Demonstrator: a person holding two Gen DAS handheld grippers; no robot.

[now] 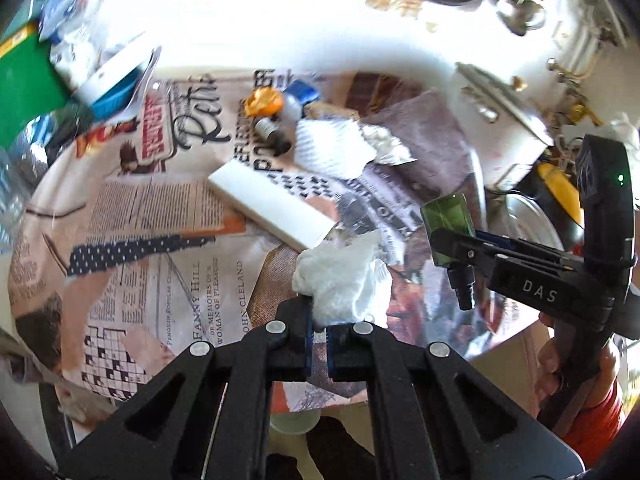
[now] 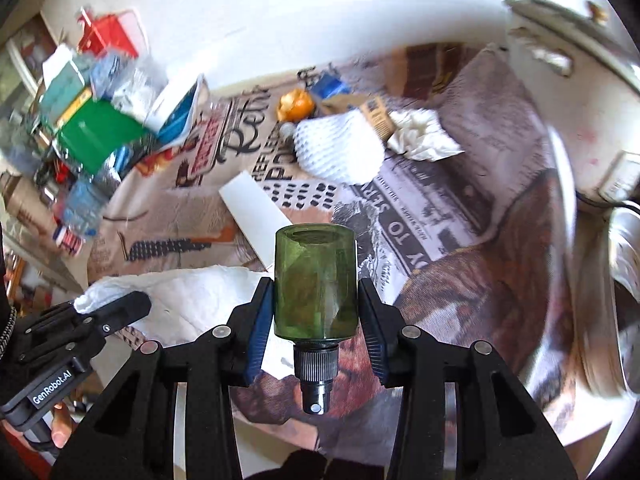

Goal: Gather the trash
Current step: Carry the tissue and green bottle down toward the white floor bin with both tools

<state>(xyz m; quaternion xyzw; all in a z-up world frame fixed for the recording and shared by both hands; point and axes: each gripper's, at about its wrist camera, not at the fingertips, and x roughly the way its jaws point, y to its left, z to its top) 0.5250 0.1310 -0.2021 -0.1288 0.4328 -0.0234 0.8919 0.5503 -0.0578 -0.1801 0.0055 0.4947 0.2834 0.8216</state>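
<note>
My left gripper [image 1: 318, 332] is shut on a crumpled white paper towel [image 1: 344, 280] and holds it above the newspaper-print tablecloth [image 1: 160, 248]. It also shows in the right wrist view [image 2: 192, 300], at the lower left. My right gripper [image 2: 316, 316] is shut on a green glass spray bottle [image 2: 316, 284], held with its black nozzle toward the camera. The bottle shows in the left wrist view [image 1: 450, 224] at the right. On the table lie a white flat box [image 1: 272, 204], a white foam net [image 1: 336, 148], a crumpled tissue [image 2: 424, 134] and an orange cap [image 1: 262, 102].
A pile of cartons and plastic bottles [image 2: 92, 132] sits at the back left of the table. A white appliance [image 2: 572, 92] stands at the right, with a metal pot [image 2: 628, 280] below it. A small blue pack [image 1: 304, 92] lies beside the orange cap.
</note>
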